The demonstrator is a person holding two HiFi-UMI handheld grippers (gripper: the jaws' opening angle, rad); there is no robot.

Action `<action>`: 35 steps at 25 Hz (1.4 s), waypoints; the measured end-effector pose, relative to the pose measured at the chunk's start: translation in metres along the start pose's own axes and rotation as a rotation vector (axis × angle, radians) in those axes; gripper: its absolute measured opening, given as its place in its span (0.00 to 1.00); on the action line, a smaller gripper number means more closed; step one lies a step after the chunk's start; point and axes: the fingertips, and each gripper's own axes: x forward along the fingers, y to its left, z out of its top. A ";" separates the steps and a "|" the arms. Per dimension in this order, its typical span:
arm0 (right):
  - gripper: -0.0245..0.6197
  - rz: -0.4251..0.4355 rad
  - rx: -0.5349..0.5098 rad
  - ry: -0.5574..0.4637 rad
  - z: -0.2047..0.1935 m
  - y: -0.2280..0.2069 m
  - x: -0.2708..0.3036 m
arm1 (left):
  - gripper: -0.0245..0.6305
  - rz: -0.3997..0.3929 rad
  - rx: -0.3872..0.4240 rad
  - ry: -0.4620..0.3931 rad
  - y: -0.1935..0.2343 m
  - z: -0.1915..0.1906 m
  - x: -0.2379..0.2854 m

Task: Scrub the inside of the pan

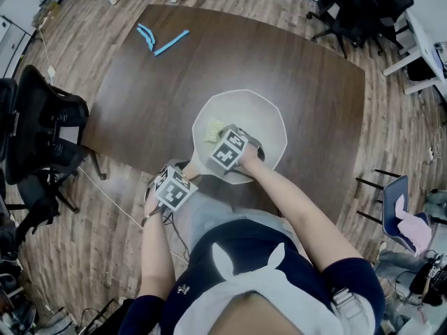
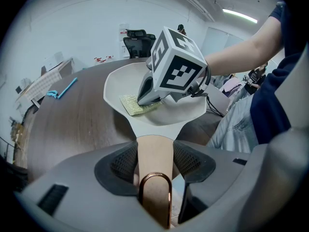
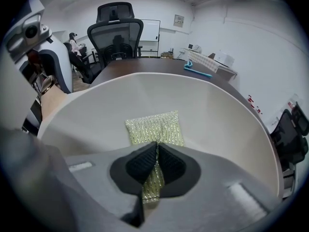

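My left tool (image 2: 154,163) and right tool (image 3: 155,166) are grey moulded shells with black ribbed pads (image 3: 140,164). Each carries a white cube (image 1: 173,189) printed with black square markers. Thin black cables (image 2: 212,108) trail off the right one. I wear a navy short-sleeved top (image 1: 209,253) with a white print.

From the head, high up, steeply down: whole table (image 1: 293,68), pan (image 1: 269,117), left hand-held gripper (image 1: 183,173) and right hand-held gripper (image 1: 220,137) low in the middle. From the left hand-held gripper, along its own jaws: tight on the handle (image 2: 154,153), then out across the pan toward the right hand-held gripper. From the right hand-held gripper: very near, down inside the pan, facing the table's far end. Shared by all three: pan, pad (image 3: 154,127), blue tool (image 1: 160,40) on the table.
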 end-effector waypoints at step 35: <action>0.05 -0.136 0.033 0.047 -0.017 -0.049 -0.001 | 0.38 -0.006 -0.013 -0.001 0.001 0.000 -0.004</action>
